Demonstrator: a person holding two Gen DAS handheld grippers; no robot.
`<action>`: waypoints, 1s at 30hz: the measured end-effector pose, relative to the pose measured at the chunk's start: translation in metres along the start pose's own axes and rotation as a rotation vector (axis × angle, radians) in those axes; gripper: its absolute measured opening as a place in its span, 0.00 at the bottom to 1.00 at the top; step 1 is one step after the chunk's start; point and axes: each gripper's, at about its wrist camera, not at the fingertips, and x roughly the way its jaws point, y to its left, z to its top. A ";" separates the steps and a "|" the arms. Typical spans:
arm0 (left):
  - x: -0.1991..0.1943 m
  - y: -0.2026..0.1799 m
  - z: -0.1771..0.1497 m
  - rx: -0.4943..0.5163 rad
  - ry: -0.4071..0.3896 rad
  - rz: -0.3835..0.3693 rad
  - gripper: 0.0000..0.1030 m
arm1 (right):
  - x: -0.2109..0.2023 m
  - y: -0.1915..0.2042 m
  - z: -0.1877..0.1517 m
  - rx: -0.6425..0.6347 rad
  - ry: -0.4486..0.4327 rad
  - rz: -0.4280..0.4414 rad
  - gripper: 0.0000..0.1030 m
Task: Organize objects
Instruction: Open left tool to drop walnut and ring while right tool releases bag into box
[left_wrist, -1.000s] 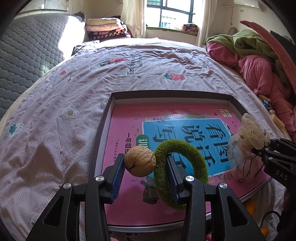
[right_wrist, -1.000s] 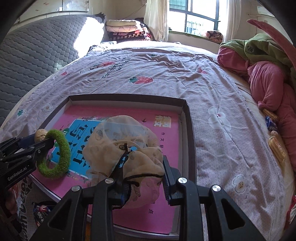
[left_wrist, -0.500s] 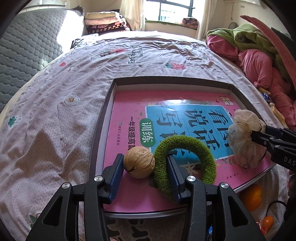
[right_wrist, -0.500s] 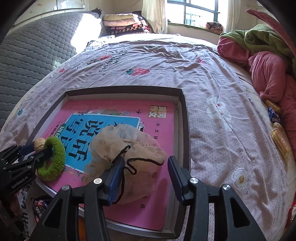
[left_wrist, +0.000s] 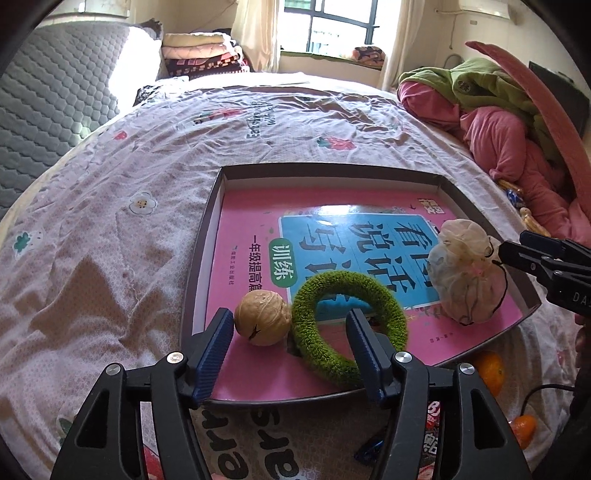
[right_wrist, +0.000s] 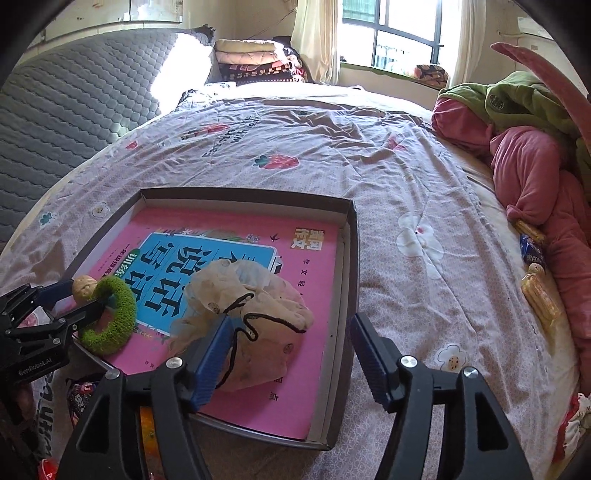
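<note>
Both tools stand released over a shallow dark box (left_wrist: 201, 258) that lies on the bed and has a pink book (left_wrist: 251, 229) as its floor. On the left tool (left_wrist: 291, 341), the jaws are spread: a walnut (left_wrist: 263, 317) sits on the book just inside the left finger, and the right finger stands inside the hole of a green fuzzy ring (left_wrist: 349, 328), whose near arc lies between that finger and the walnut. Neither thing looks pinched, though whether the left pad touches the walnut cannot be told. On the right tool (right_wrist: 290, 354), the jaws are also wide apart; a pale mesh drawstring pouch (right_wrist: 251, 314) slumps on the book just ahead of its left finger, and its black cord (right_wrist: 240, 332) trails across that pad. Judging by this, the placing step is finishing: three items rest in the box, set free. The next move seems to call for backing each tool straight out, lifting the left one so its finger clears the ring without dragging it, and slipping the right one free of the cord. The ring lies flat, its opening facing up, with no real long axis; the walnut's seam faces the tool; the pouch lies on its side, its gathered neck toward the right tool and its length running away from it.
</note>
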 end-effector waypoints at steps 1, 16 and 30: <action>-0.002 0.001 0.000 -0.006 0.000 -0.008 0.63 | -0.003 -0.002 0.001 0.006 -0.012 0.000 0.65; -0.017 0.004 0.005 -0.022 -0.023 -0.014 0.63 | -0.021 -0.004 0.006 0.021 -0.064 0.026 0.66; -0.047 -0.005 0.007 -0.018 -0.065 -0.001 0.63 | -0.046 -0.004 0.009 0.023 -0.131 0.043 0.67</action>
